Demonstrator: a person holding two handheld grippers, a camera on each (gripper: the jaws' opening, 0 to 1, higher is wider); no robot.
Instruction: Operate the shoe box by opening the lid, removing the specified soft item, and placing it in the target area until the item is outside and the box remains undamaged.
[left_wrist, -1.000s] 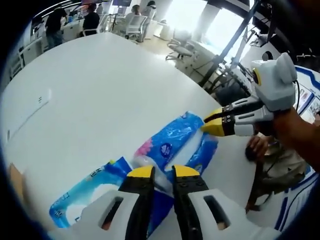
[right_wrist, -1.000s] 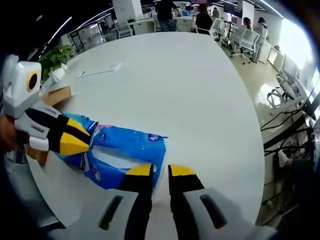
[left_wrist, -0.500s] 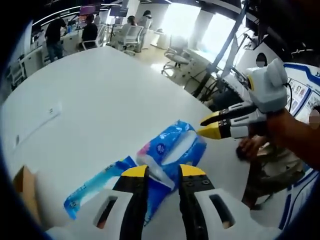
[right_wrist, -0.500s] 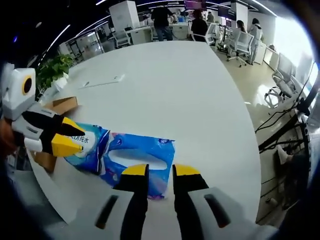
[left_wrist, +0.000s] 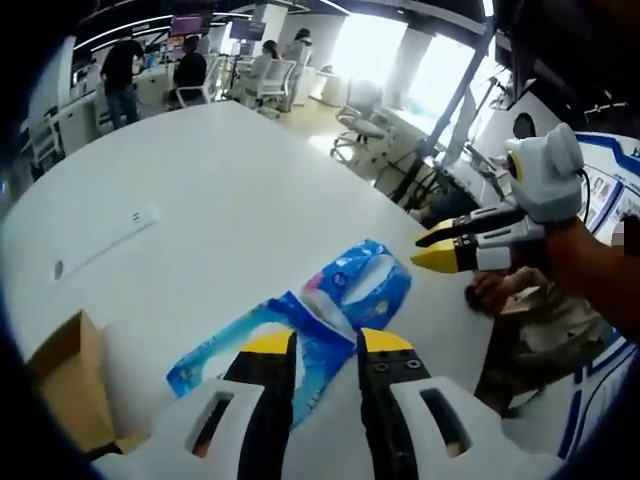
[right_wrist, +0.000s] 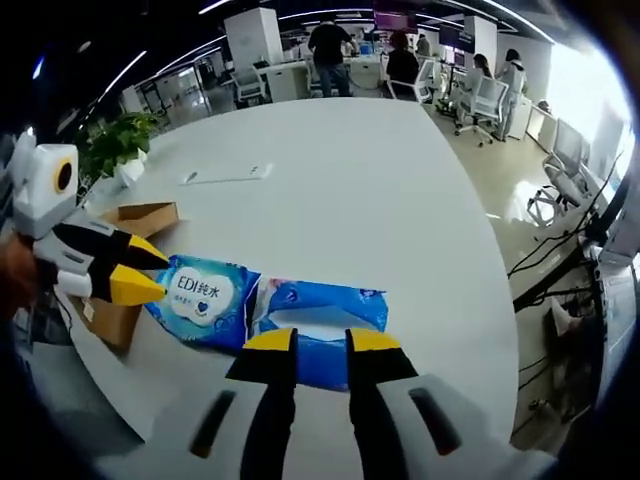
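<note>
Two soft blue tissue packs (right_wrist: 265, 315) lie flat on the white table (right_wrist: 370, 200), just beyond the right gripper (right_wrist: 322, 342) and left gripper (left_wrist: 325, 345); both jaws slightly parted, empty. Likely light, crinkly, slippery film: pinch an end seam. Cardboard shoe box (right_wrist: 125, 265) beside.

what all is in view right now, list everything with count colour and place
tissue packs: two, blue and white, lying side by side on the table near its edge
cardboard box: one, brown, open, at the table edge beside the packs
table: one, white, round
flat strip: one, white, farther out on the table
potted plant: one, green, beyond the table
people and office chairs: several, in the background
left gripper: yellow-tipped, jaws apart, empty
right gripper: yellow-tipped, jaws apart, empty
</note>
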